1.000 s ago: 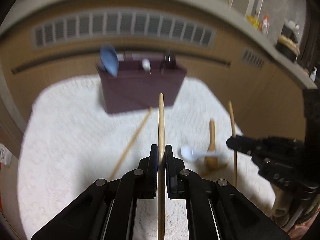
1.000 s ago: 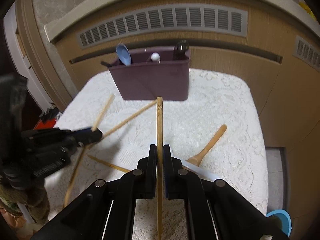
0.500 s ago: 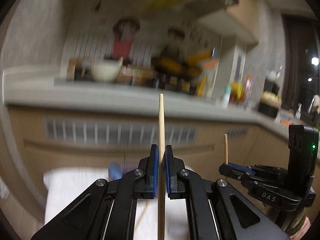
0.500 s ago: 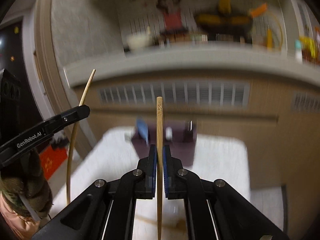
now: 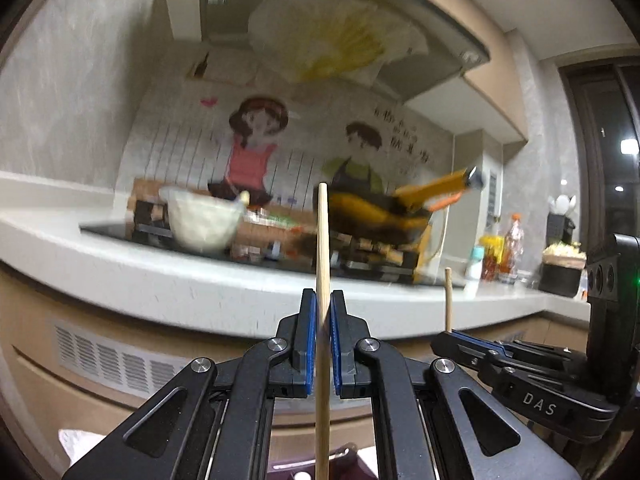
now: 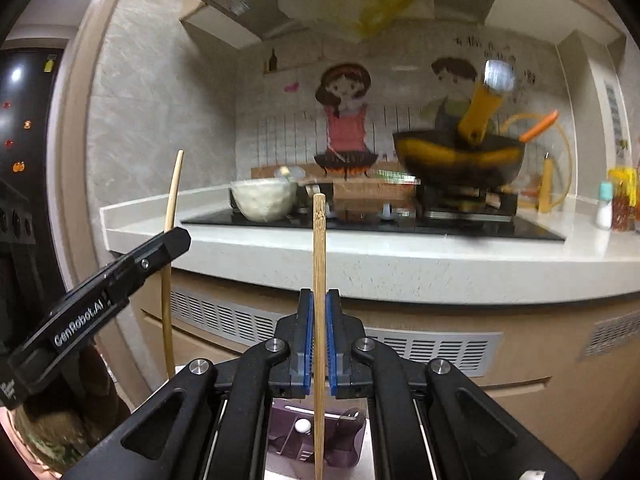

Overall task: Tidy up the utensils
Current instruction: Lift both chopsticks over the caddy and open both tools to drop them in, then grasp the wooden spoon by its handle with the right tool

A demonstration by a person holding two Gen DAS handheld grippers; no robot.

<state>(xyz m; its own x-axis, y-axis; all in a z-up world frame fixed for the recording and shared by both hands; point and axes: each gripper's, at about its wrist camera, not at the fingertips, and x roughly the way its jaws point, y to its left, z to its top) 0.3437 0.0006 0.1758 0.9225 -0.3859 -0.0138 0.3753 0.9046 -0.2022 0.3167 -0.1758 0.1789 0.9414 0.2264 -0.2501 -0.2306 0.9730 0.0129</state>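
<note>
Both tongs have tilted further up since a moment ago. The left tongs (image 5: 323, 344) clamp one upright chopstick (image 5: 322, 248); the right tongs (image 6: 319, 344) clamp another chopstick (image 6: 319, 248) above the purple holder (image 6: 348, 452). Beyond stands the counter (image 6: 400, 260).

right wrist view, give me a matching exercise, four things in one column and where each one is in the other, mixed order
Things:
1. bamboo chopstick
2. purple plastic utensil holder
3. white round bowl
4. black and yellow wok

Places:
A. on the cooktop, left side
B. upright, clamped in the right gripper
C. on the burner, right side
D. low in the picture, under the gripper

Pairs: 1-B, 2-D, 3-A, 4-C
</note>
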